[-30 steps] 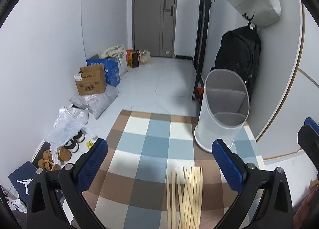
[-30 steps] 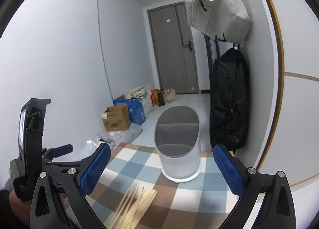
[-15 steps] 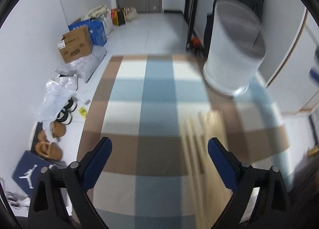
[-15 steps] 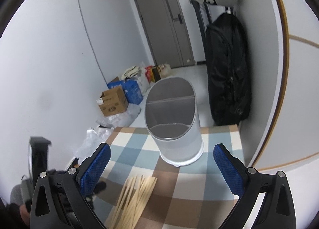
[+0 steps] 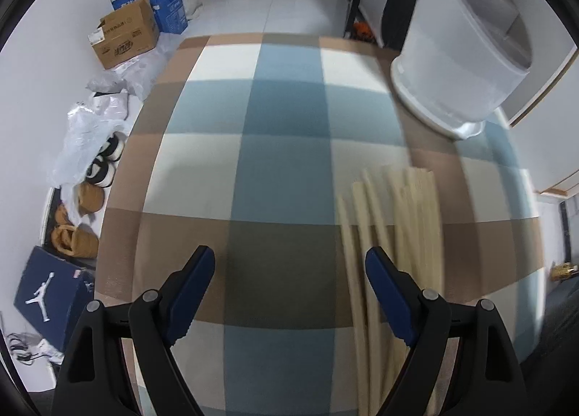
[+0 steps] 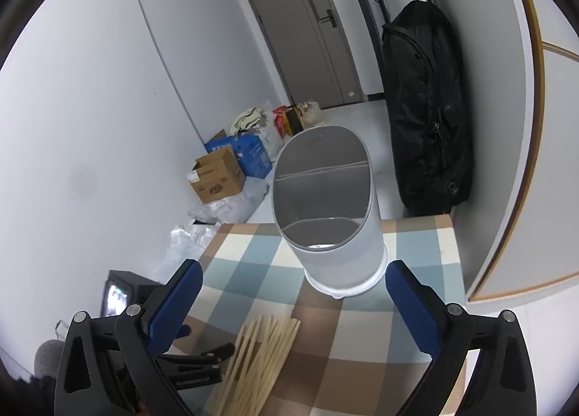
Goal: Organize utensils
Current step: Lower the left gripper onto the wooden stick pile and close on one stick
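The left claw point(image 5: 286, 273), spread and empty, has tipped down toward the checked bench cloth point(image 5: 282, 170); the pale wooden chopsticks point(image 5: 394, 235), blurred, seem just right of it. The right claw point(image 6: 293, 282) hovers spread before the white oval holder point(image 6: 336, 235).

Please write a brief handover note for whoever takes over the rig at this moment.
Left gripper: open, empty, low over the checked cloth, just left of the chopsticks.
Right gripper: open, empty, raised, facing the white holder.
Chopsticks lie in a loose pile on the cloth, in front of the holder; its visible compartments look empty.
Done: nothing yet. Left: grip the chopsticks and stand them in the holder.
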A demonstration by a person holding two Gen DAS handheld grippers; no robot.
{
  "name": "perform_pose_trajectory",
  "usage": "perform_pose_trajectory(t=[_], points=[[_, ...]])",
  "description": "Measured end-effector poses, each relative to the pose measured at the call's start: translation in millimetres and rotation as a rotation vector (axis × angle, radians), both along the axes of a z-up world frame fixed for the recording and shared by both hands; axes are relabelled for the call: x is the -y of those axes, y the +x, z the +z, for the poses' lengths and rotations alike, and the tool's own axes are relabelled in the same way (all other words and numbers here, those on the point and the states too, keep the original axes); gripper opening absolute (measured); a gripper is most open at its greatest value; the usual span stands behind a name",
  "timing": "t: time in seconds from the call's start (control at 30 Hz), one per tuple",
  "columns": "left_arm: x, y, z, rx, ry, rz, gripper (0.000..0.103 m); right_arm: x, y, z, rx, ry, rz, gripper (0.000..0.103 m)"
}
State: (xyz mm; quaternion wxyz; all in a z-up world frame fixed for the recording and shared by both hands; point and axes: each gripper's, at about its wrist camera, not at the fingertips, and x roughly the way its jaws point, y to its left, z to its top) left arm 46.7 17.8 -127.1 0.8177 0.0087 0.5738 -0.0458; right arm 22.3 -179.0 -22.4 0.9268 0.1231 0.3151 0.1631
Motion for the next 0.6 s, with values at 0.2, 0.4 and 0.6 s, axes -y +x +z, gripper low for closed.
perform_pose_trajectory(t=[0.2,0.4,0.6], points=[[4,2,1,-0.003,0.032,0.011,0.079,9,0,3,0.014,0.007,0.000,0.100],[5,12,3,0.013,0.029,0.020,0.067,14,-2,2,-0.005,0.034,0.003,0.100],[9,18,4,0.027,0.009,0.002,0.027,16,-3,0,-0.012,0.048,0.021,0.100]])
